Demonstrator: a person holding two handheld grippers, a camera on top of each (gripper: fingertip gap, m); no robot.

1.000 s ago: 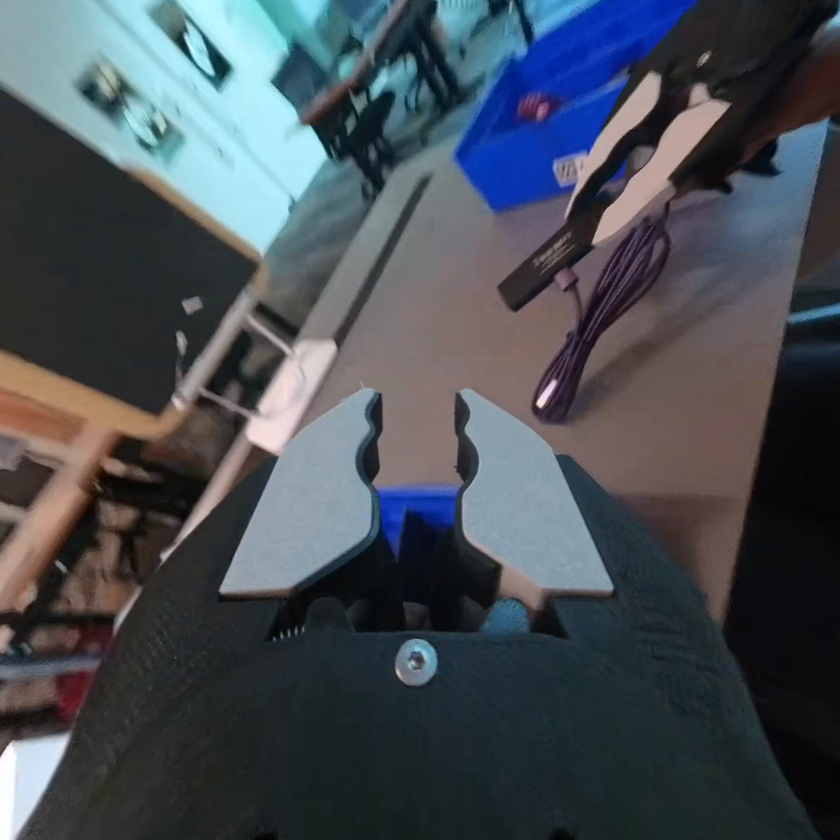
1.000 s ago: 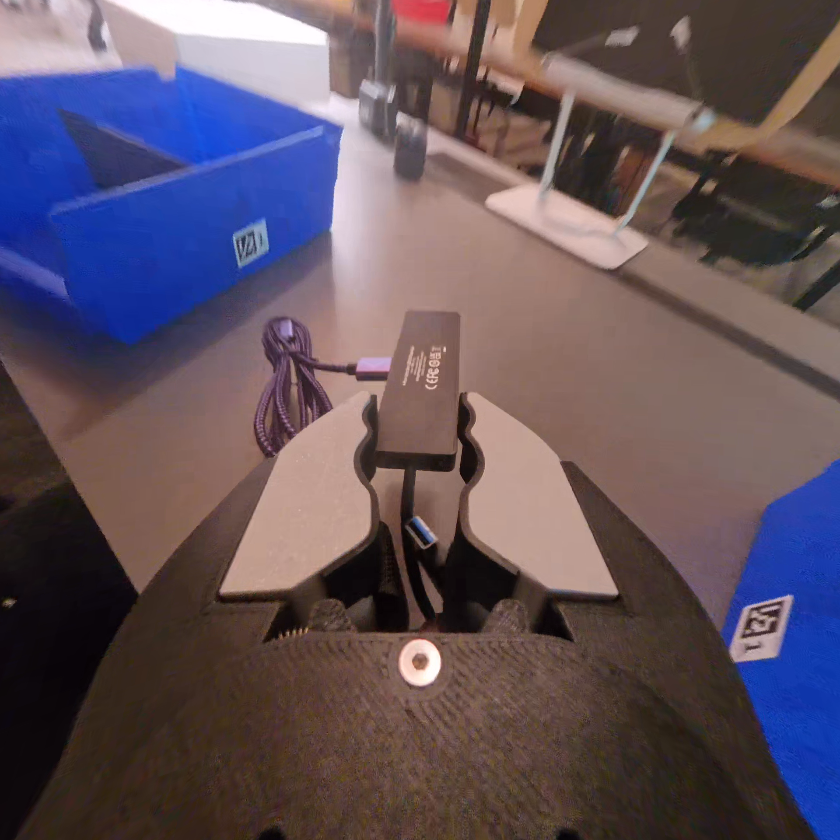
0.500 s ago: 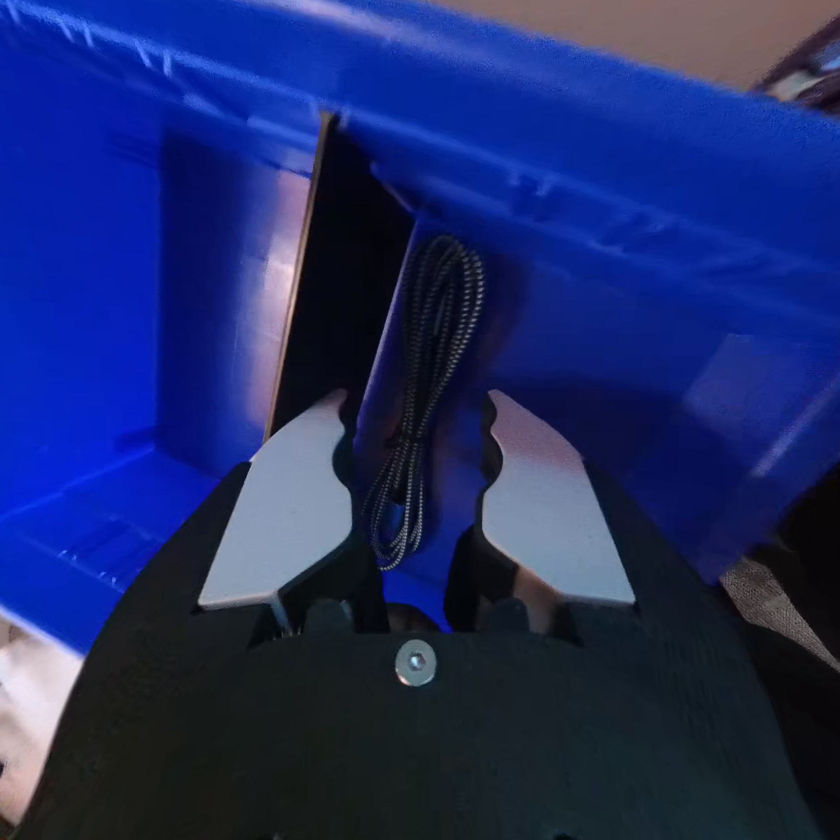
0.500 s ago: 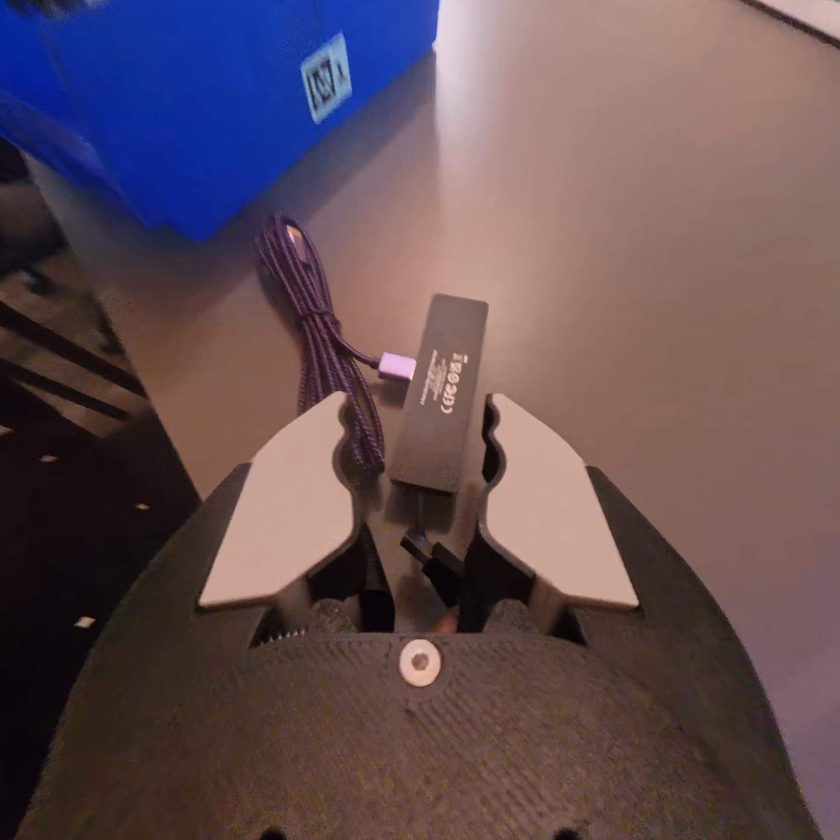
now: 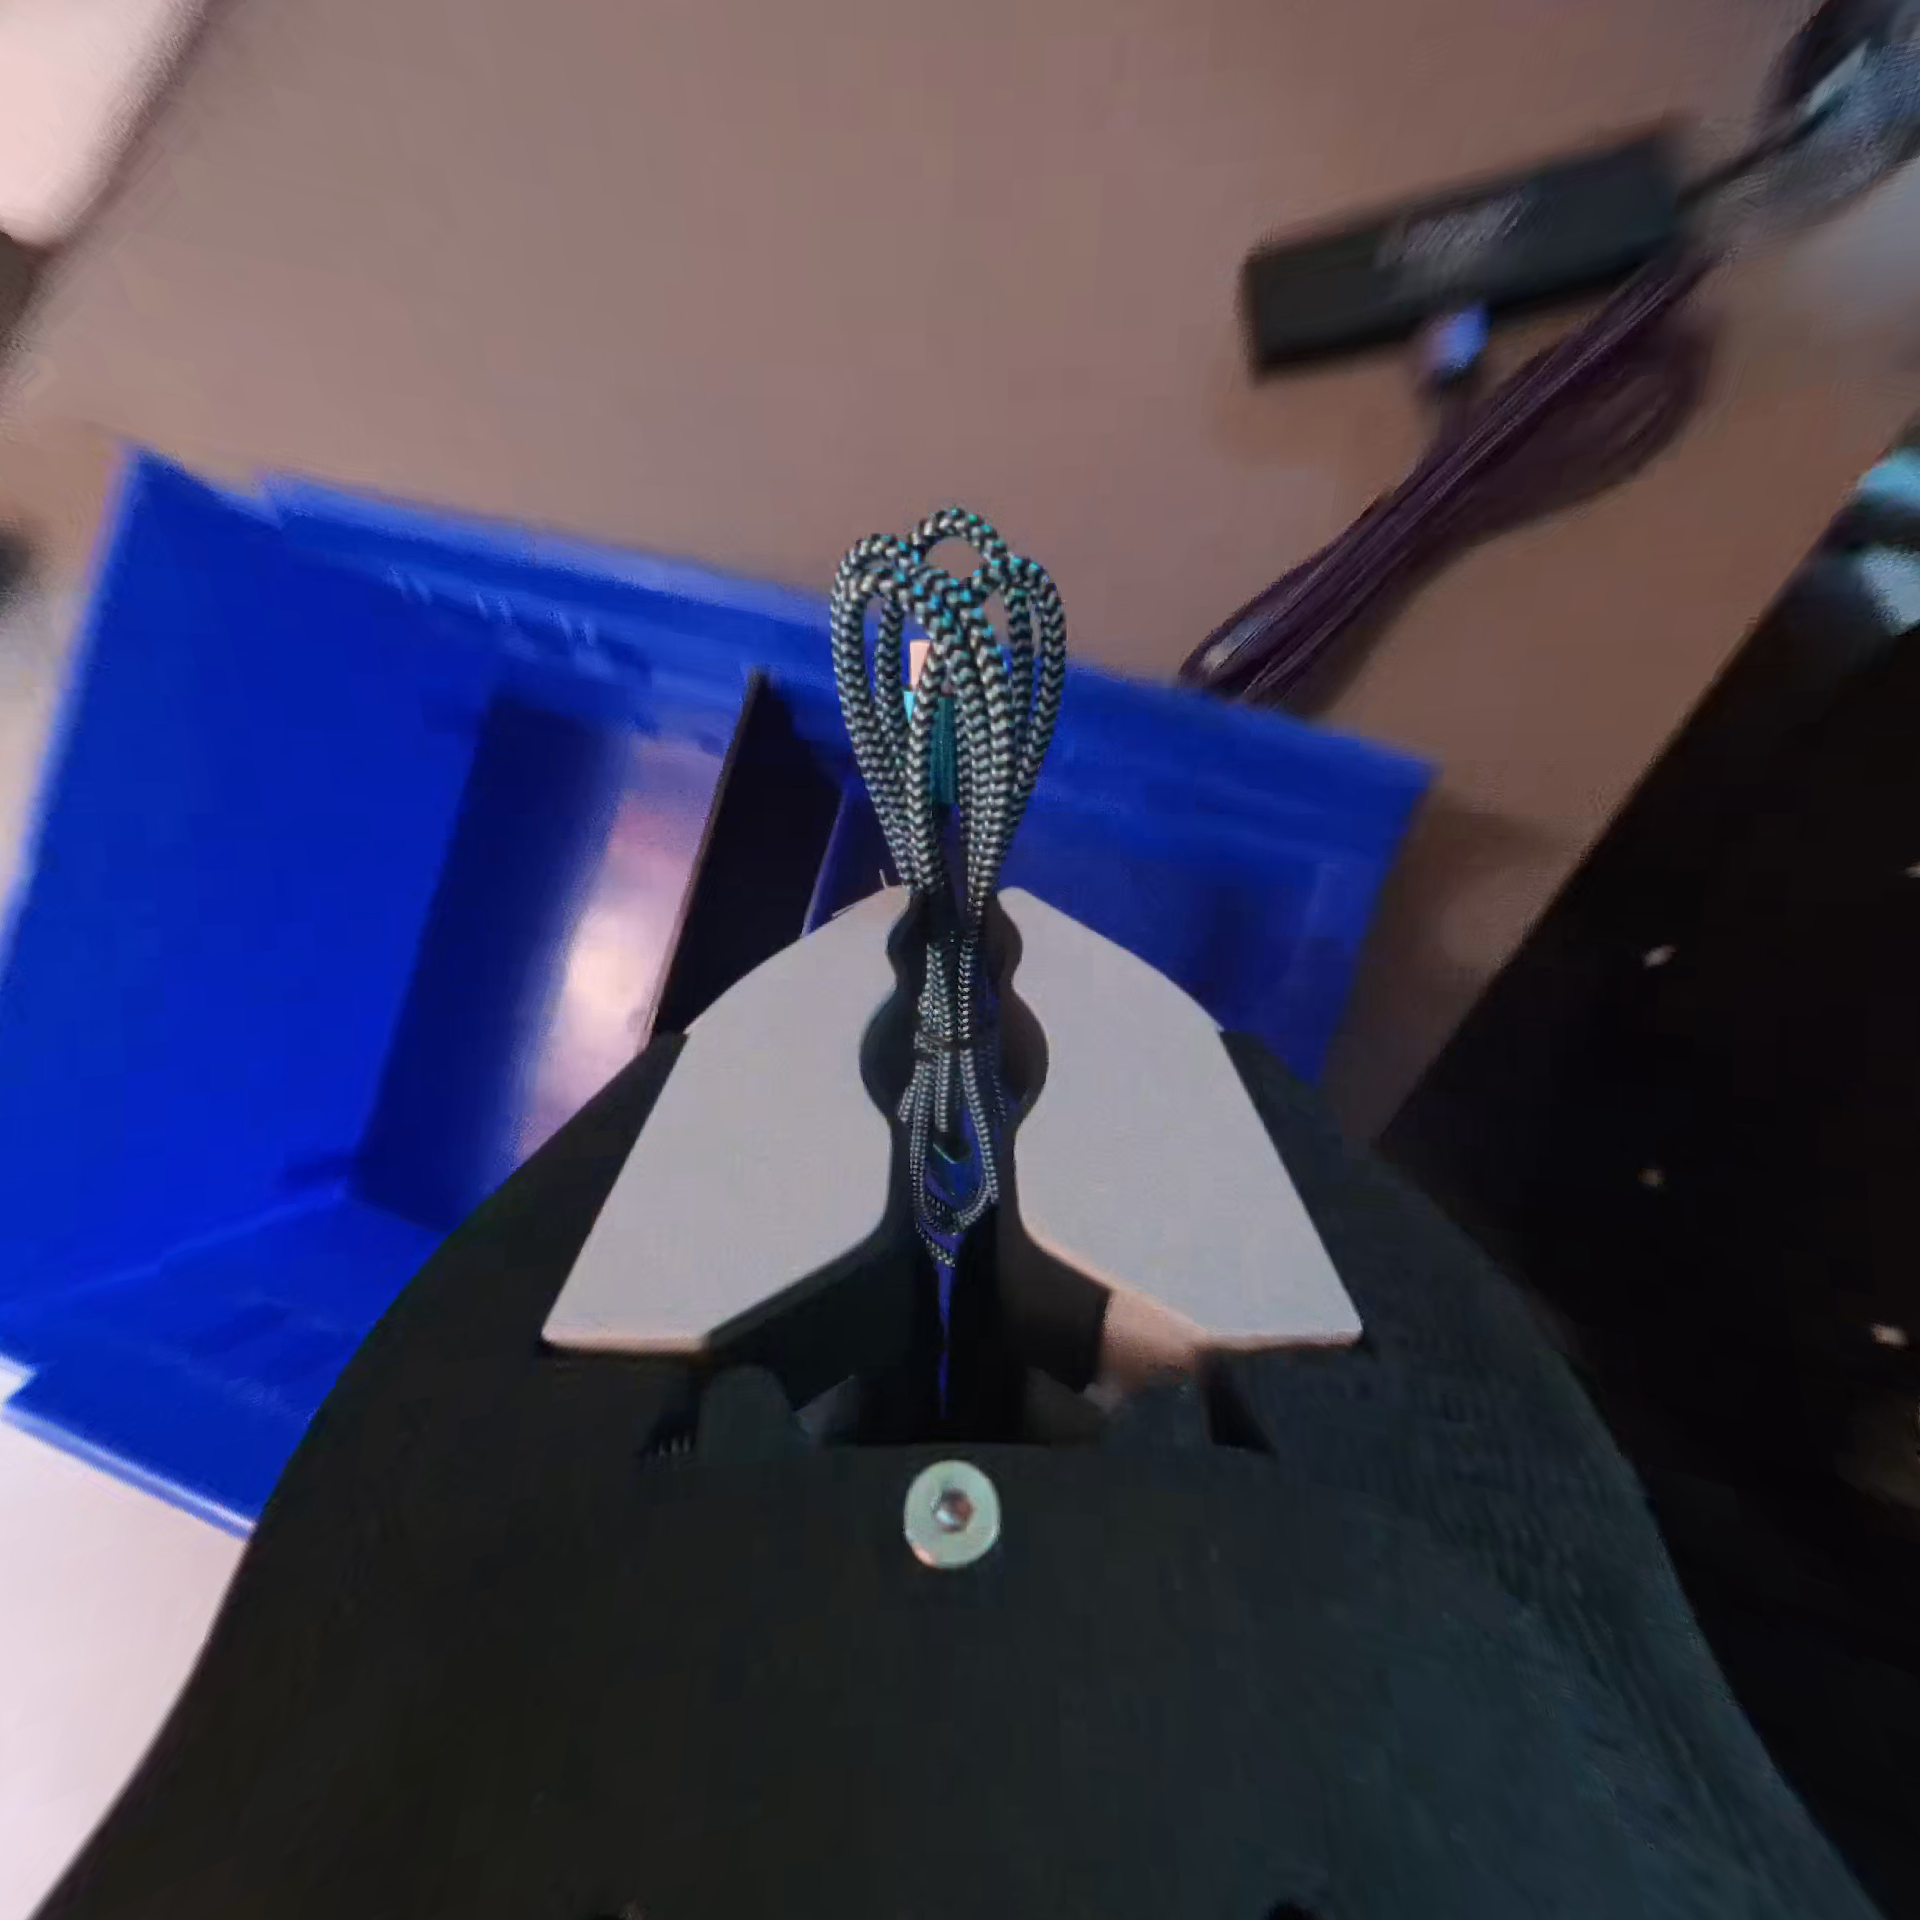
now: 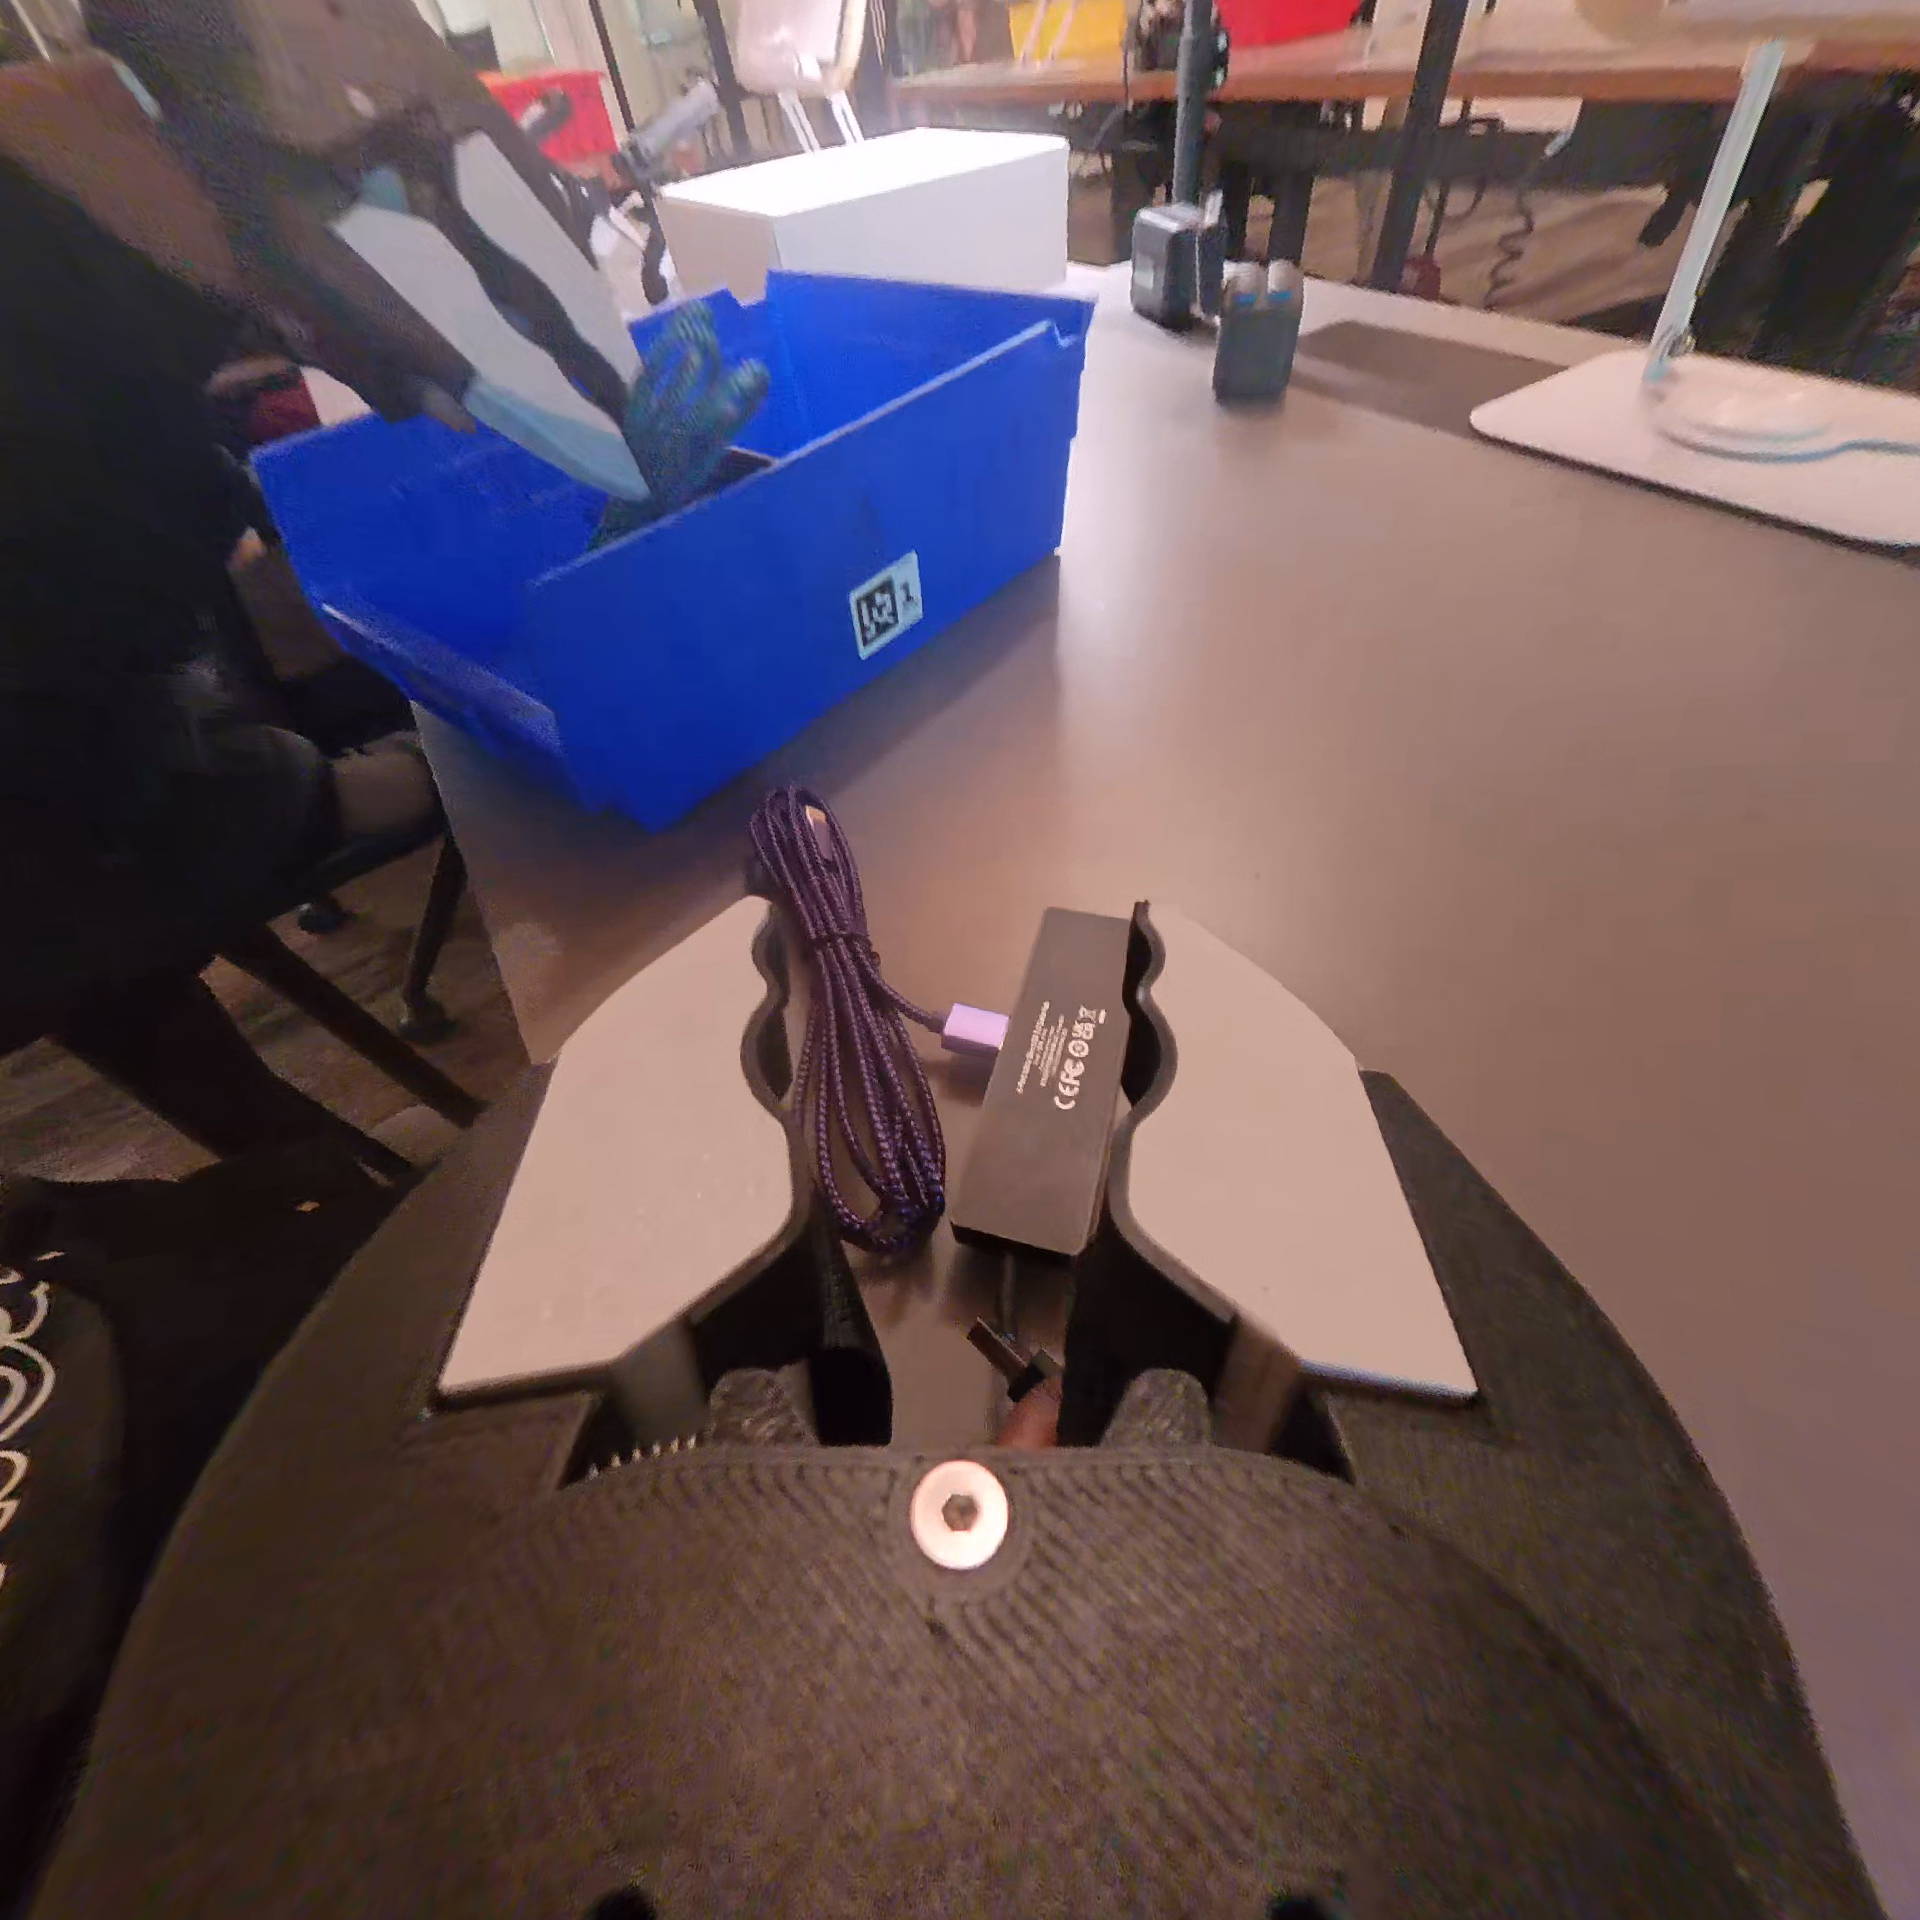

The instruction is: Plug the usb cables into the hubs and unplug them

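Observation:
My left gripper (image 5: 951, 904) is shut on a bundled black-and-white braided USB cable (image 5: 945, 675), held above the blue bin (image 5: 312, 831). The cable's loops stick out past the fingertips. In the right wrist view the left gripper (image 6: 623, 457) holds that cable (image 6: 686, 405) over the bin (image 6: 727, 623). My right gripper (image 6: 951, 920) is open and empty. The black hub (image 6: 1055, 1081) lies on the table between its fingers, close to the right finger. A coiled purple cable (image 6: 852, 1049) is plugged into the hub's side. The hub (image 5: 1455, 270) also shows blurred in the left wrist view.
The hub's own short lead ends in a plug (image 6: 1013, 1351) near my right gripper's base. A white box (image 6: 883, 208) stands behind the bin. Small dark devices (image 6: 1257, 332) and a white lamp base (image 6: 1704, 447) sit at the back. The table's edge and a chair (image 6: 260, 935) are at the left. Across from one pair of fingers to the other is roughly 20 cm.
My left gripper went into the blue bin, shut on the braided cable and lifted it out. My right gripper let go of the hub, which now lies on the table, and opened wide.

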